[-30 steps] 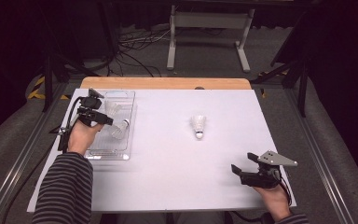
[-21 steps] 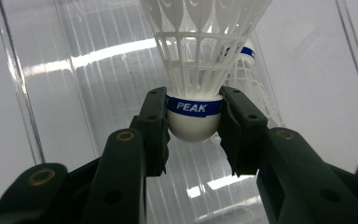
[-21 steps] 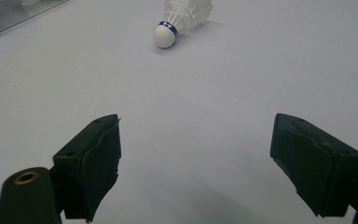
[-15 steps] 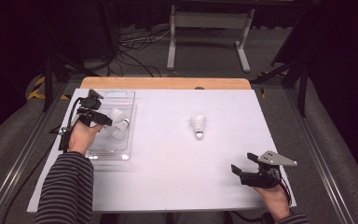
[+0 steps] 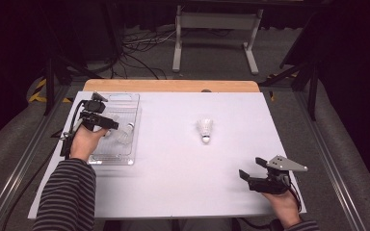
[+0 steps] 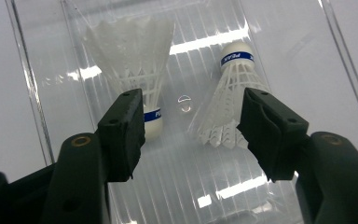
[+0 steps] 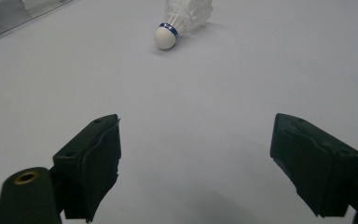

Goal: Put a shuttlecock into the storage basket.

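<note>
While the left gripper (image 6: 189, 121) hovers over a clear plastic tray (image 6: 279, 60), its two black jaws stand apart and have just been opening, with nothing pressed between them. Seen in the left gripper view, two white shuttlecocks lie on the ribbed floor of the tray below the jaws. One shuttlecock (image 6: 133, 60) lies with its feathers pointing away and its blue-banded cork tucked just behind the jaw on that view's left side. The other shuttlecock (image 6: 230, 88) lies beside it the opposite way round, cork far and feathers near, its skirt just beside the jaw on the other side; whether either jaw touches a shuttlecock cannot be told. From the high view, the left gripper (image 5: 107, 126) sits above the tray (image 5: 125, 159), which rests near the left edge of a white table (image 5: 173, 183), and a hand in a striped sleeve (image 5: 70, 192) holds the tool. Well apart, near the table's front right corner, the right gripper (image 5: 244, 174) is held low with its jaws spread wide and empty, as the right gripper view (image 7: 196, 163) shows. A third shuttlecock (image 5: 205, 130) lies alone on the bare table, right of centre, cork pointing toward the person, ahead of the right gripper.
</note>
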A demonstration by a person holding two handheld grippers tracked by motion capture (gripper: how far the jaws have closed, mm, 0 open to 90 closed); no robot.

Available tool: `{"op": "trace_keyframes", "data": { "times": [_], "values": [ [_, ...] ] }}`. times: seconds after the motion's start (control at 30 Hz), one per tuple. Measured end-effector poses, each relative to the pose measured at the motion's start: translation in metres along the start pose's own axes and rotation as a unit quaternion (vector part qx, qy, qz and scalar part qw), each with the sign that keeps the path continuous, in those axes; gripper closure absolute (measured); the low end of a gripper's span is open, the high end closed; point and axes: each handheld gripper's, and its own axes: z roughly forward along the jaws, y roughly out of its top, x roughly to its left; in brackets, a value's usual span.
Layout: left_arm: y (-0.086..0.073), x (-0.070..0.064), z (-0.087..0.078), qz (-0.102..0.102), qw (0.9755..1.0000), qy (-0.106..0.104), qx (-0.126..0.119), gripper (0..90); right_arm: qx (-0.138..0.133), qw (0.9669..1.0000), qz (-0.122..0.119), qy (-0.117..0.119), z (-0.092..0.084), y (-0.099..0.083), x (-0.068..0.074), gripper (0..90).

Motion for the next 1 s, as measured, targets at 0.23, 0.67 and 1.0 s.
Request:
{"op": "trace_keyframes", "data": {
  "times": [0.23, 0.67, 1.0],
  "values": [
    [-0.002, -0.005, -0.006, 0.012, 0.9999, 0.003, -0.010, 34.9, -0.001, 1.0000, 0.000, 0.000, 0.000, 0.000, 0.000, 16.7],
    [-0.008, -0.011, -0.017, 0.029, 0.9989, -0.002, -0.038, 31.2, -0.001, 1.0000, 0.001, 0.001, 0.000, 0.000, 0.000, 16.7],
    [-0.015, -0.011, -0.023, 0.036, 0.9980, -0.003, -0.051, 31.2, -0.001, 1.0000, 0.002, 0.001, 0.000, 0.000, 0.000, 16.6]
  ]
}}
